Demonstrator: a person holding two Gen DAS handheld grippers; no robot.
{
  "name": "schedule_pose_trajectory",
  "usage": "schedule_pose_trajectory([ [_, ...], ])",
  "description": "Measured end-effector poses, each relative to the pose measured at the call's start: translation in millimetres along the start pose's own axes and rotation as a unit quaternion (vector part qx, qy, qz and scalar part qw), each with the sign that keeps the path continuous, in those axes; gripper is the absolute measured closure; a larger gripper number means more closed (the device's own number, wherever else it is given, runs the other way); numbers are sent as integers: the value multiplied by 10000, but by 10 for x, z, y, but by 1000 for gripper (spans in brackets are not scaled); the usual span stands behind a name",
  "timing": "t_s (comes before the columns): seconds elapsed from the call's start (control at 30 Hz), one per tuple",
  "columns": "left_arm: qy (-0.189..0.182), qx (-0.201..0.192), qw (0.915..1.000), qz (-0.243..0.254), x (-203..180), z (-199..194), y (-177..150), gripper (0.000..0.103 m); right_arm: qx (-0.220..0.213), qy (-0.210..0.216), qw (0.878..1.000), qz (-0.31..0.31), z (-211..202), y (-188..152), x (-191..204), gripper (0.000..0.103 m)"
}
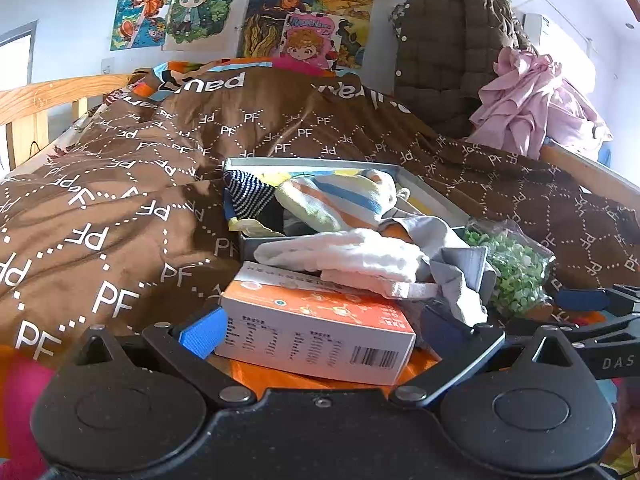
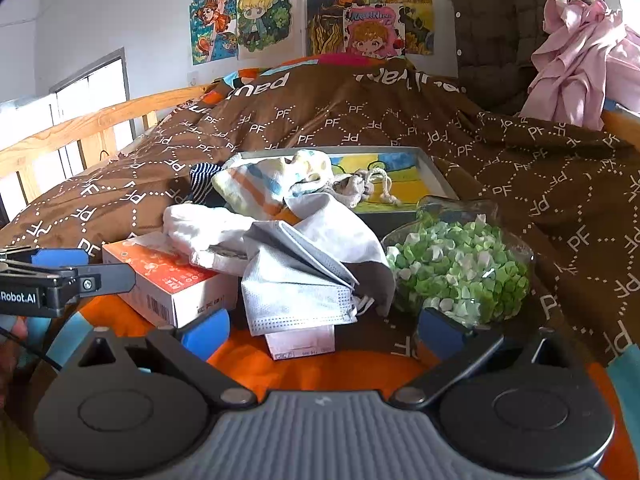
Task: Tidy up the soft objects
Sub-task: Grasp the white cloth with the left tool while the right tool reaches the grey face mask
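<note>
The left gripper (image 1: pixel 318 330) is spread wide, an orange box (image 1: pixel 320 336) between its fingers. The right gripper (image 2: pixel 324 330) also gapes; just ahead lies a grey mask (image 2: pixel 296 300), beyond it white cloth (image 2: pixel 208 236) and a tray (image 2: pixel 436 176) of socks

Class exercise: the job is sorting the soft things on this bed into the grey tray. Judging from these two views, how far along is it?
Partly done. Already in the shallow grey tray: a pastel-striped cloth, a navy-striped sock and a small drawstring pouch. In hand: nothing; the left tool and right tool are both open and empty. Left: the white towel and grey face mask lying by the orange-and-white box.
</note>
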State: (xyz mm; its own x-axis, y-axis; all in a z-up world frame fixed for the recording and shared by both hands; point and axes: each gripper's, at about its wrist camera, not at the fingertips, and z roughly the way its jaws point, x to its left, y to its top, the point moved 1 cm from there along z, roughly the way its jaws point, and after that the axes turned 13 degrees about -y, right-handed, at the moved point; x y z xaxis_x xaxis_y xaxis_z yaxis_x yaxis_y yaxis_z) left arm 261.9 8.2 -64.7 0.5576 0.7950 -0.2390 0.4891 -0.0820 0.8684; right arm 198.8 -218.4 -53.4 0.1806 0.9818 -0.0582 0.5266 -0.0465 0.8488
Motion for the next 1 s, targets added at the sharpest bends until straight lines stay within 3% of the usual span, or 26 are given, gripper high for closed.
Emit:
schedule_pose_trajectory([
  [1.0, -30, -35, 9997, 256, -23, 61, 70, 1, -44, -12, 9999, 119, 109, 0, 16, 0],
])
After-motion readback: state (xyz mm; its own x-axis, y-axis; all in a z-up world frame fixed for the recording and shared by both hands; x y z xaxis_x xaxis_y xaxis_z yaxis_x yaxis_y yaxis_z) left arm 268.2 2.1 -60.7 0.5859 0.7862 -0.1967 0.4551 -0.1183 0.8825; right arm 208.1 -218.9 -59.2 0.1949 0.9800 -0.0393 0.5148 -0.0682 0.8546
